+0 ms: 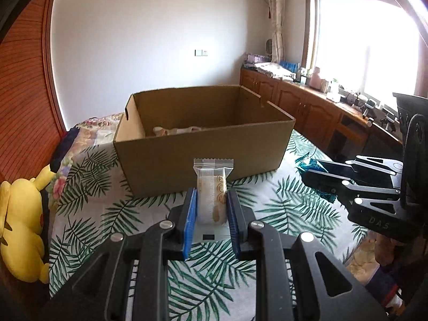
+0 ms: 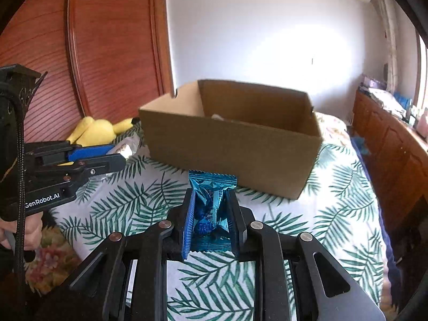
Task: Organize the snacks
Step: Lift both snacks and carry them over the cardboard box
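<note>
both tongs tilted downward over the bed, aimed toward the cardboard box [image 1: 203,136] at twelve o'clock. left tongs [image 1: 211,203] clamped narrowly on a pale cookie packet [image 1: 212,187], upright between the blue pads, its crimped top poking past the tips. right tongs [image 2: 211,211] pinched tight on a blue foil snack [image 2: 211,200], crumpled between the pads. a hand [image 2: 24,230] gripping the left handle at nine o'clock in the right wrist view. leaf-print bedspread [image 1: 281,208] beneath, yellow plush toy [image 1: 21,227] at nine o'clock, wooden cabinets [image 1: 307,107] and bright window [image 1: 369,40] at two o'clock. some wrapped items lying inside the box.
</note>
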